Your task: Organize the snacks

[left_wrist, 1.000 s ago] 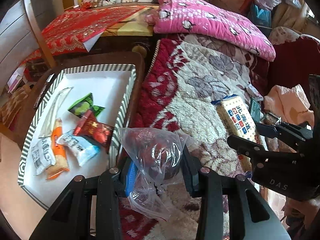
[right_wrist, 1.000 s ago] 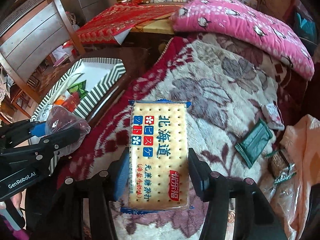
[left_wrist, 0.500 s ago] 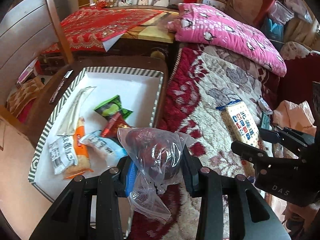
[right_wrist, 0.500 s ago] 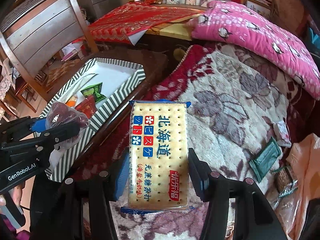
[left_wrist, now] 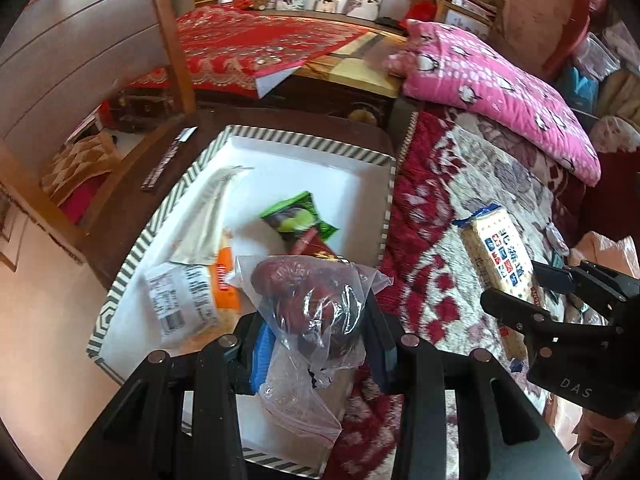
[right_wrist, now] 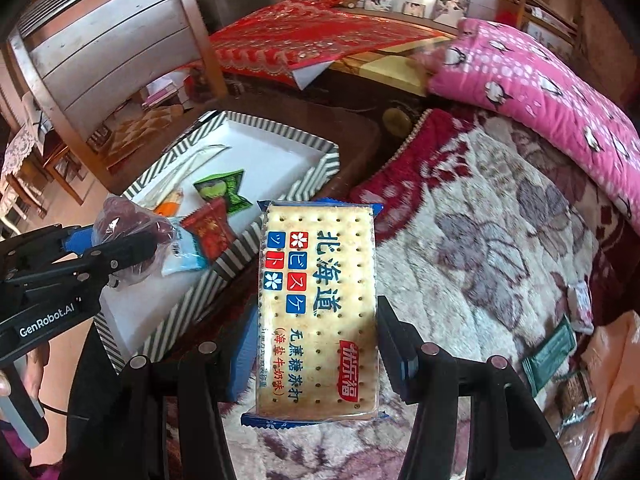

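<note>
While both grippers carried snacks toward the white tray with the striped rim (left_wrist: pixel 386 216), the step in hand looked like the delivery leg of the sorting job. The left gripper (left_wrist: pixel 316 320) was clamped on a clear plastic bag of dark red dried fruit (left_wrist: pixel 312 300), which hung above the near part of the tray, its loose tail drooping below the jaws. The right gripper (right_wrist: pixel 316 344) was closed on a flat cream cracker packet with blue ends and Chinese lettering (right_wrist: pixel 318 308), held over the red-and-cream floral blanket (right_wrist: pixel 480 240), just short of the tray's near rim on its left.

Judging from this, the left gripper needed only to lower and let go over a bare patch; the right needed to travel farther left over the rim before releasing.

Ahead of the left gripper, the tray already held a green wrapped sweet (left_wrist: pixel 298 220), a dark red foil packet (left_wrist: pixel 316 246), an orange-and-white packet (left_wrist: pixel 224 280), a white labelled pack (left_wrist: pixel 180 300) and a pale flat sleeve (left_wrist: pixel 212 216). These crowded the near half, so a drop there would likely land on them; the far half was bare. The two grippers worked close together and could collide above the rim. To the right of the right gripper, a dark green sachet (right_wrist: pixel 550 354) and a small white wrapped piece (right_wrist: pixel 580 306) lay on the blanket, apparently still to be collected. A pink quilted cushion (left_wrist: pixel 500 88) lay beyond, clear of the path.
</note>
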Motion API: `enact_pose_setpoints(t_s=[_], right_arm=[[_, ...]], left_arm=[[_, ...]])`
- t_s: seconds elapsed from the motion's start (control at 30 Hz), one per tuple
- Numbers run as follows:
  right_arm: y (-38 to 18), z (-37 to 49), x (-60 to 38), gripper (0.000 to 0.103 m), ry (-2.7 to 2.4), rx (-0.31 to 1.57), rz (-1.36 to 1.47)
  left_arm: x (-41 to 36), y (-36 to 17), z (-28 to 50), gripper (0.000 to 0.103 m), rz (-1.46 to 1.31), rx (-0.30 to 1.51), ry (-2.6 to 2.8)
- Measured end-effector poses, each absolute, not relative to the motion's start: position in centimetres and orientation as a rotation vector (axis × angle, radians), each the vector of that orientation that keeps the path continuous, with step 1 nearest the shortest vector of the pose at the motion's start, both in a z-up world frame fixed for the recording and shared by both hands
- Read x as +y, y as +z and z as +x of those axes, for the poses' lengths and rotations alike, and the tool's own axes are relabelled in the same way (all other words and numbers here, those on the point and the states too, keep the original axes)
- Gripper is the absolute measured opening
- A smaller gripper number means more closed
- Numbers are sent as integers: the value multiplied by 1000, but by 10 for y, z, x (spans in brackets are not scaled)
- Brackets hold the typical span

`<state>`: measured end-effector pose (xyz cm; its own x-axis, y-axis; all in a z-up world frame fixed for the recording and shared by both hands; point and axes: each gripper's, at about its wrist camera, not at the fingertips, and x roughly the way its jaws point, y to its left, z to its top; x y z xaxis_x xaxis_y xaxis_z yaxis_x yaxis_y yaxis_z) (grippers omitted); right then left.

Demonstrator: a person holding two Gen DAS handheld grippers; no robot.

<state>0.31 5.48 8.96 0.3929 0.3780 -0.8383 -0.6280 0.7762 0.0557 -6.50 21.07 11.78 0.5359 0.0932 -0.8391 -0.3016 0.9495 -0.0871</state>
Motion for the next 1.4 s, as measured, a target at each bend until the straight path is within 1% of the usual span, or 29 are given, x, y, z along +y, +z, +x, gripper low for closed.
enact_pose_setpoints(t_s=[0.5,1.4], right_arm=[[93,4,115,58,731,968,-370],[62,20,192,58,836,1051,-419]], left_arm=[[264,106,-75,38,-305,991,341],[290,82,-73,38,-345,1034,393]])
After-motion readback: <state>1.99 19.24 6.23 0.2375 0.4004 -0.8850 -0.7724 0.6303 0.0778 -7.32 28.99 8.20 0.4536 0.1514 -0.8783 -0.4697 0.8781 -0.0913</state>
